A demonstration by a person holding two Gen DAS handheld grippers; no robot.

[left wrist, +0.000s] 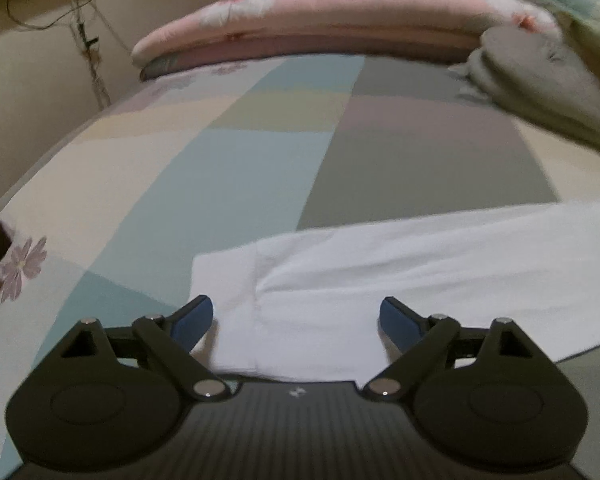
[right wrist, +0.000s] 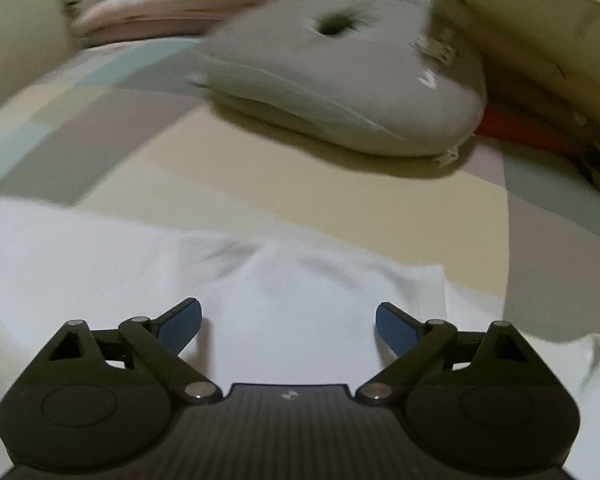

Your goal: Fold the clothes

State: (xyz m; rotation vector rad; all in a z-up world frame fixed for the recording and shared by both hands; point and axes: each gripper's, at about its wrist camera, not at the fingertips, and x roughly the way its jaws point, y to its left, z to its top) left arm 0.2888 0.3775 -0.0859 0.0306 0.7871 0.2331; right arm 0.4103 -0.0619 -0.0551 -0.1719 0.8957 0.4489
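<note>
A white garment (left wrist: 400,276) lies flat on the patchwork bedspread (left wrist: 228,168), stretching to the right in the left wrist view. My left gripper (left wrist: 296,316) hovers open just above its left end, with a seam line between the blue pads (left wrist: 192,320). In the right wrist view the same white garment (right wrist: 260,292) fills the lower half, creased in the middle. My right gripper (right wrist: 288,316) is open over it with nothing between the fingers.
A grey folded garment (right wrist: 340,92) lies beyond the white one, toward the head of the bed. Pink bedding (left wrist: 320,20) is stacked along the far edge. A wall with hanging cables (left wrist: 84,40) borders the bed's left side. Something red (right wrist: 516,128) shows at right.
</note>
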